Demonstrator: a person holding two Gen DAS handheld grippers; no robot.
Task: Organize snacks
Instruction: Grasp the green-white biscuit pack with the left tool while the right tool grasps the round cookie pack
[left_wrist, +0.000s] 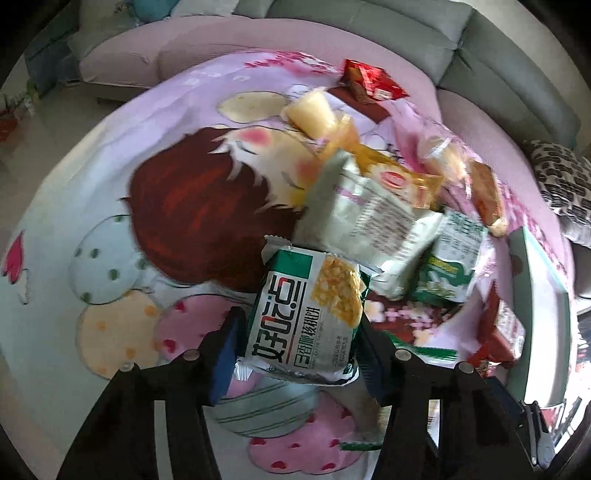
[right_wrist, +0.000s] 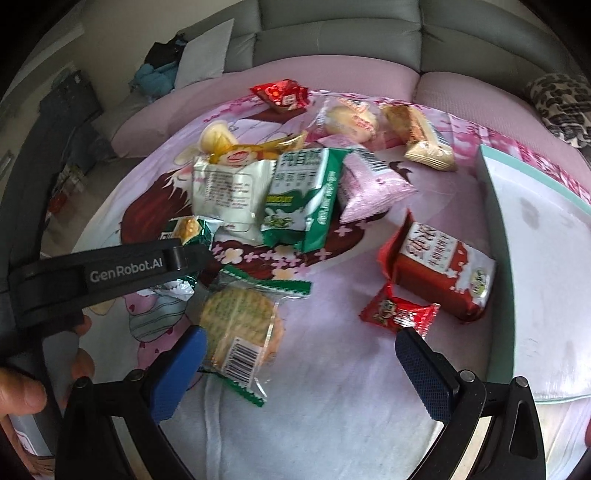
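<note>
Pick-up step: left gripper (left_wrist: 299, 328) apparently clamped on green packet (left_wrist: 306, 314); right gripper (right_wrist: 299, 373) released; next, carry to box (right_wrist: 546, 266).

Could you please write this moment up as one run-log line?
left claw: shut on green cracker pack | right claw: open, above clear-wrapped cracker | box: no snacks seen inside
</note>
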